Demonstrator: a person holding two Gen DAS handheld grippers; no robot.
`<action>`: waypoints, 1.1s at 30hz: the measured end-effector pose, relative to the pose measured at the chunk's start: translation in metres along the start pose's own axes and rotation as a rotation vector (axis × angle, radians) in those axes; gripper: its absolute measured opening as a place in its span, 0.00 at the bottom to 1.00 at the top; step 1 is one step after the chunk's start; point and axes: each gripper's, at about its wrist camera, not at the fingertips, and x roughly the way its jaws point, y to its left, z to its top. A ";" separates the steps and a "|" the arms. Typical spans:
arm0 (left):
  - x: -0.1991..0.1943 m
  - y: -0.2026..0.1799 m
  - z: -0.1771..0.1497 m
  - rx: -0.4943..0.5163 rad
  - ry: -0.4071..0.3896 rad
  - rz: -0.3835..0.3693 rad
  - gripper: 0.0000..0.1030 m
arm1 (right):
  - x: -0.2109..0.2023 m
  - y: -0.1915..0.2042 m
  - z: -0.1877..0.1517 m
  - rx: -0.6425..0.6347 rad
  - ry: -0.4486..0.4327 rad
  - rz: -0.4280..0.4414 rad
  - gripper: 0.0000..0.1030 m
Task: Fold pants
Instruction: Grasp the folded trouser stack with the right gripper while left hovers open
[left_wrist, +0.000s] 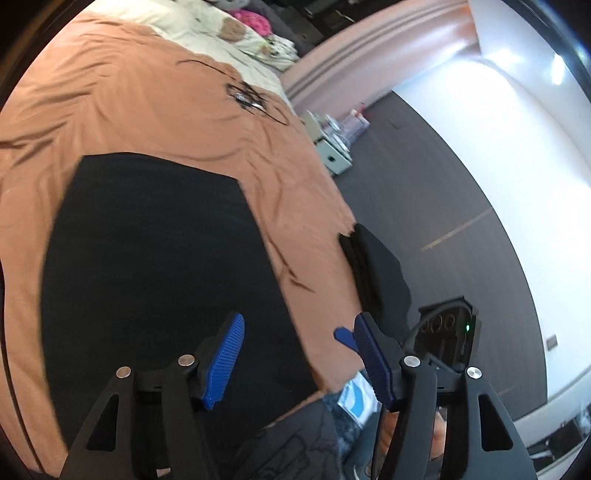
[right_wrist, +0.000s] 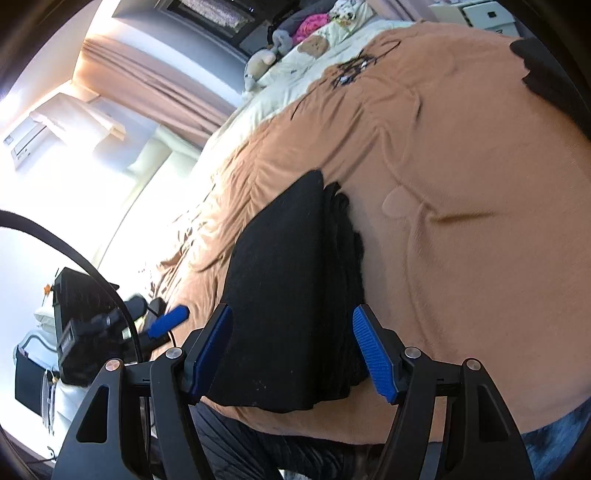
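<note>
The left gripper (left_wrist: 299, 354) hangs with blue fingers apart and nothing between them, the folded black pants (left_wrist: 155, 266) lying just ahead on the orange bedspread (left_wrist: 147, 110). The right gripper (right_wrist: 291, 350), also spread and empty, straddles their near edge; closing carelessly could pinch bedspread too, dragging the fold crooked.

Black pants (left_wrist: 159, 251) flat on orange bedspread (left_wrist: 147, 103), left claw (left_wrist: 299, 354) open above
</note>
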 end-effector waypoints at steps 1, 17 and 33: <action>-0.005 0.006 0.000 -0.009 -0.010 0.023 0.62 | 0.006 0.002 -0.001 -0.006 0.016 -0.009 0.64; -0.048 0.100 -0.020 -0.187 -0.044 0.257 0.62 | 0.029 0.029 0.000 -0.121 0.116 -0.120 0.09; -0.028 0.126 -0.037 -0.237 0.028 0.295 0.56 | 0.035 0.022 0.007 -0.091 0.104 -0.081 0.04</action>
